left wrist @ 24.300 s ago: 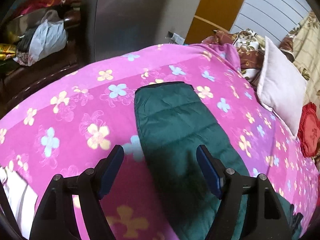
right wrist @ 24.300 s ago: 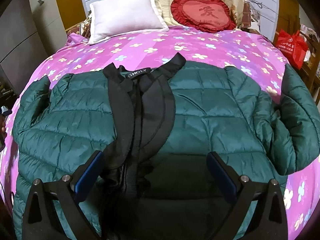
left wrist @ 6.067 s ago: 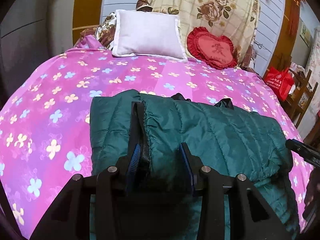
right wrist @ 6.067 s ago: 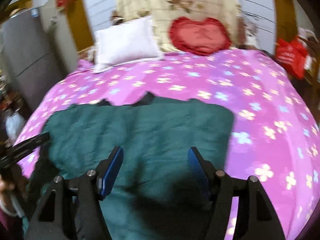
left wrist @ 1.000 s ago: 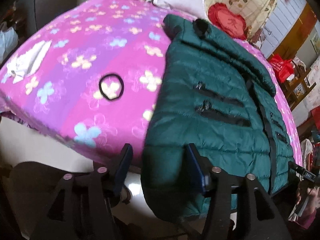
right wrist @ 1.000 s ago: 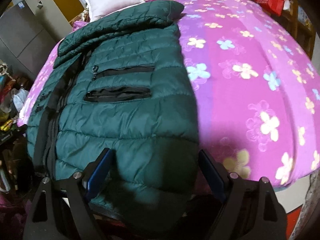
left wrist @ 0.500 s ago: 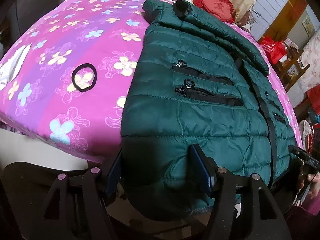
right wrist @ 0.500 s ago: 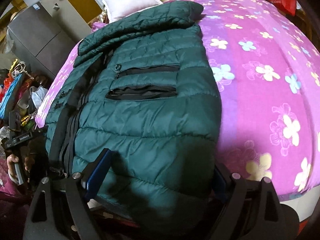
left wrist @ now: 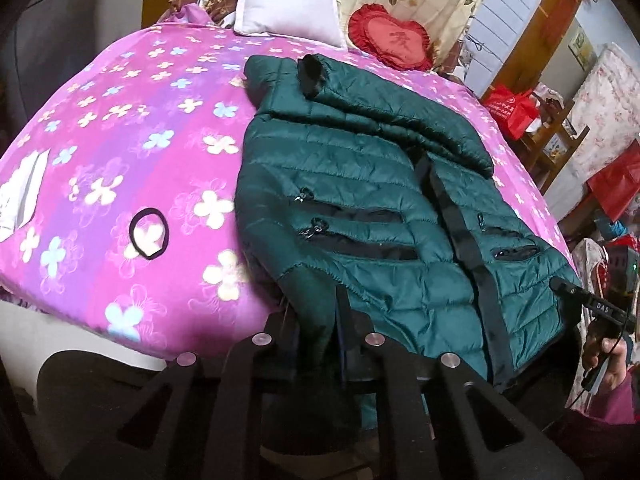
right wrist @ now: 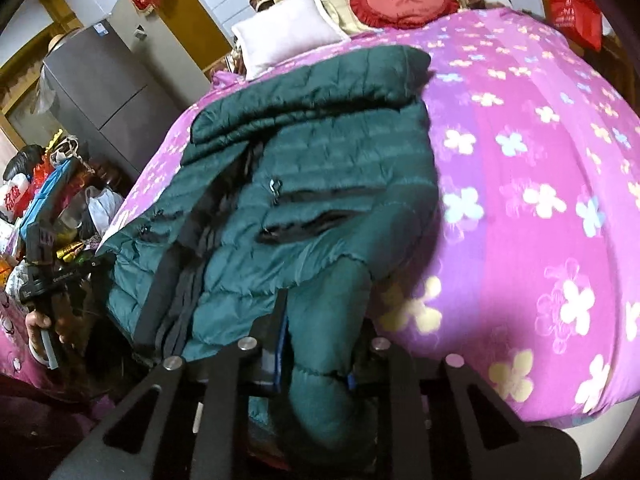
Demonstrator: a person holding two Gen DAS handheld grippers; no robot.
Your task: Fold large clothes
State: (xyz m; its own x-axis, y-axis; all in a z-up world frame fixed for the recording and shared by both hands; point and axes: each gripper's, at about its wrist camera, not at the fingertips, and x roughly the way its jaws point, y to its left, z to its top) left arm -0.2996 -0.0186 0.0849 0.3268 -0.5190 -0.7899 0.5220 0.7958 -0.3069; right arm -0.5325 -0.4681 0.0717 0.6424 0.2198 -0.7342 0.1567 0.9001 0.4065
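Left wrist view gives us the left gripper (left wrist: 320, 344) clamped on the hem of the green jacket (left wrist: 380, 200) at lower centre, spread across the pink bedspread (left wrist: 120, 120), while the right gripper (right wrist: 316, 356) pinches the opposite hem corner.

Jacket (left wrist: 360, 184) on bed (left wrist: 120, 128) (pillow (left wrist: 288, 20) behind)

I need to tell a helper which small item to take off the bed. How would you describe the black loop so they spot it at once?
Start at the pink flowered bedspread and find the dark green puffer jacket lying on it. On the bare spread beside the jacket's zip pockets lies a black hair tie, a thin closed ring, the only black thing on the pink.
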